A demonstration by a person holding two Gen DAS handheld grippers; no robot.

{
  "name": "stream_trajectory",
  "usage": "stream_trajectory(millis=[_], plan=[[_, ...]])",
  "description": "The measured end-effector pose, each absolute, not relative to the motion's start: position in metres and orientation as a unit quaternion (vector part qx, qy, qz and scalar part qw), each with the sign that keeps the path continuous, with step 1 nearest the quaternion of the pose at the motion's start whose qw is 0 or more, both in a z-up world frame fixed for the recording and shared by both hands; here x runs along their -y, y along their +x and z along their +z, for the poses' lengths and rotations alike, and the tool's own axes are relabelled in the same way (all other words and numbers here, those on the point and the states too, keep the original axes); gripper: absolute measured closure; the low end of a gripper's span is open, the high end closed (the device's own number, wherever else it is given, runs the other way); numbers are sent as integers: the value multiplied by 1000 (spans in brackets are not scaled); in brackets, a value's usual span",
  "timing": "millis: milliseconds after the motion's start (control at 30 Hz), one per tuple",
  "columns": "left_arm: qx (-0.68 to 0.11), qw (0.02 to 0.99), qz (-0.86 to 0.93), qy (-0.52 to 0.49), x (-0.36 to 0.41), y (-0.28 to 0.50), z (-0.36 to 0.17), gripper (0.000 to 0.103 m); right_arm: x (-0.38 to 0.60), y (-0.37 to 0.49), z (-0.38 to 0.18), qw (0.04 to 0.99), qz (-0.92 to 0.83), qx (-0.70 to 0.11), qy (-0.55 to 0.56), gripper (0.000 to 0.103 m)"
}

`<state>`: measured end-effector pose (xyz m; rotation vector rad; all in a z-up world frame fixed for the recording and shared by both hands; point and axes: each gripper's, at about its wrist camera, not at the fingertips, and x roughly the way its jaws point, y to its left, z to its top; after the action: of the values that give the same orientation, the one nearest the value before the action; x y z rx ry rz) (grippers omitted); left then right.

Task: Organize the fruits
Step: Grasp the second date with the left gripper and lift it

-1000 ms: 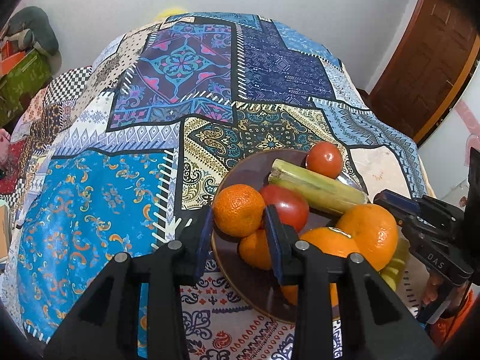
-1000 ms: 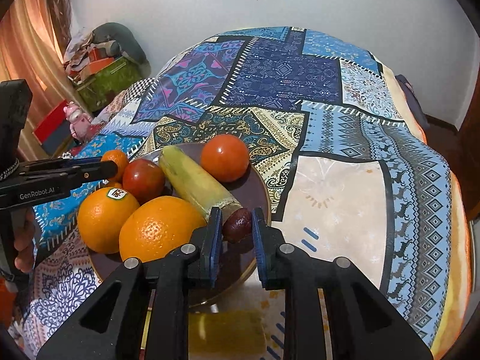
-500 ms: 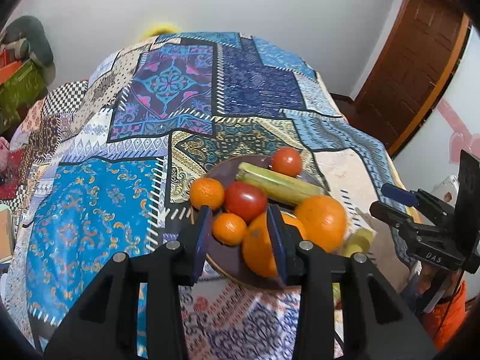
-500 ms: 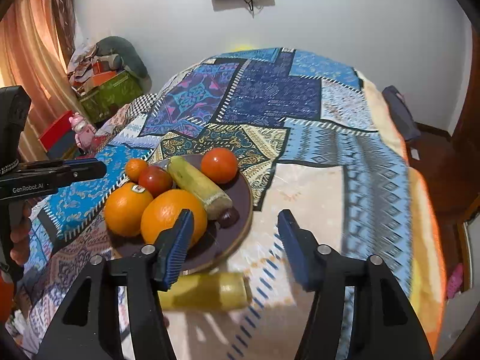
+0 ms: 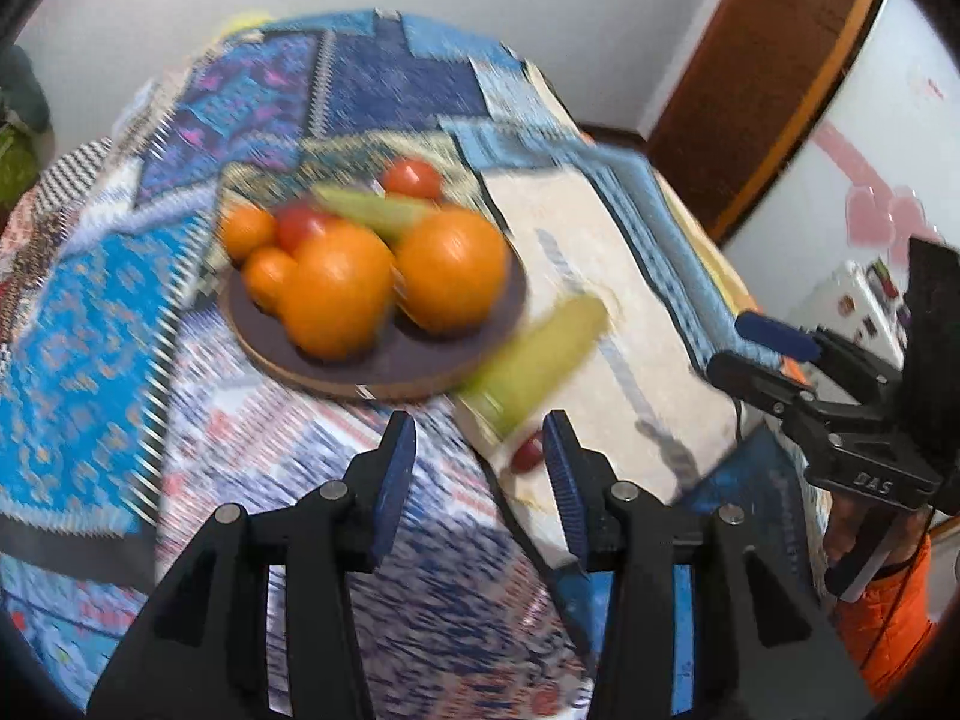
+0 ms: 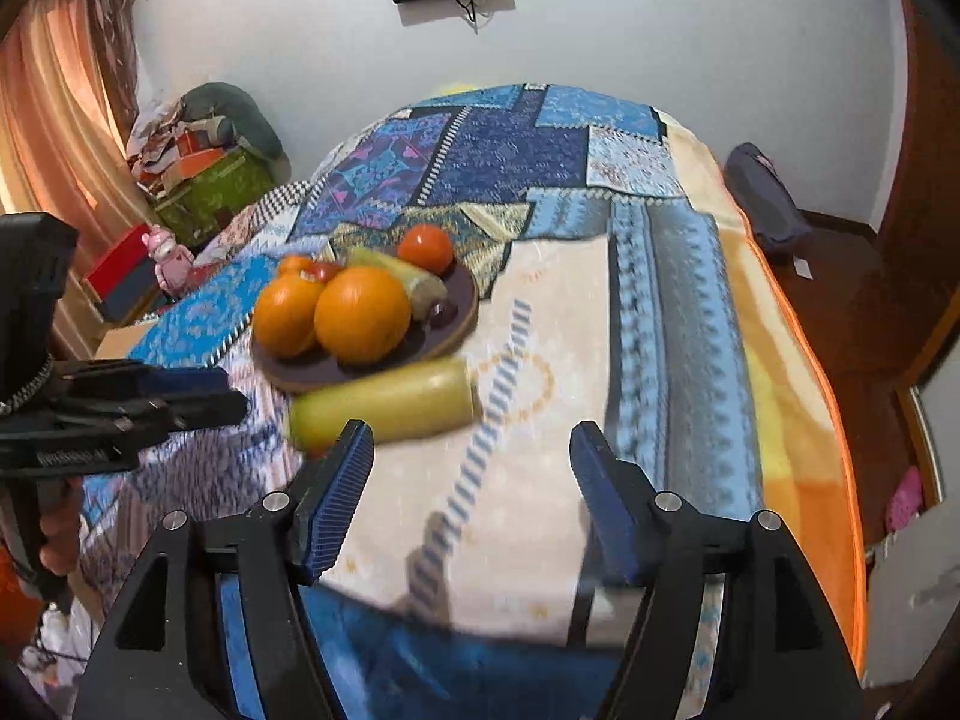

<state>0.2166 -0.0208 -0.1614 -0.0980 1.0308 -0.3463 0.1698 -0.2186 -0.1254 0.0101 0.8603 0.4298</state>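
Note:
A dark round plate (image 5: 384, 366) (image 6: 462, 306) on the patchwork cloth holds oranges (image 5: 450, 267) (image 6: 360, 315), tomatoes (image 5: 413, 178) (image 6: 426, 247), a green fruit (image 5: 378, 210) and a small dark fruit (image 6: 445, 313). A second green fruit (image 5: 534, 360) (image 6: 390, 399) lies on the cloth beside the plate, with a small red fruit (image 5: 528, 453) at its near end. My left gripper (image 5: 480, 474) is open and empty, just short of that green fruit. My right gripper (image 6: 471, 492) is wide open and empty, pulled back from the plate.
The cloth-covered bed (image 6: 672, 324) drops off at its right edge to a wooden floor (image 6: 840, 276). Boxes and clothes (image 6: 204, 162) are piled at the far left. A wooden door (image 5: 762, 78) stands at the right.
Both grippers pulled back and up from the plate. The right one let go of the small dark fruit on the plate and opened wide. The left one swung right towards the loose green fruit.

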Motion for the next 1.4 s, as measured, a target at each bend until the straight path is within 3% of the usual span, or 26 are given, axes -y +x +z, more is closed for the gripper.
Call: stream_trajectory(millis=[400,533,600,667,1100,1400], plan=[[-536,827,-170,-34,65,225,-201,60,231,145,-133,884,201,-421,-6,35],[-529,835,-151,-17,69,224,-203,69,232,144,-137,884,199,-423,0,32],[-528,838,-136,-18,65,225,-204,83,230,144,-139,883,201,-425,0,32],[-528,837,-140,-36,58,225,-204,84,227,146,-141,881,205,-427,-1,31],[-510,850,-118,-64,-4,202,-181,85,204,212,-147,898,156,-410,-38,28],[-511,848,-116,-81,-13,222,-185,85,201,237,-170,879,148,-450,-59,35]])
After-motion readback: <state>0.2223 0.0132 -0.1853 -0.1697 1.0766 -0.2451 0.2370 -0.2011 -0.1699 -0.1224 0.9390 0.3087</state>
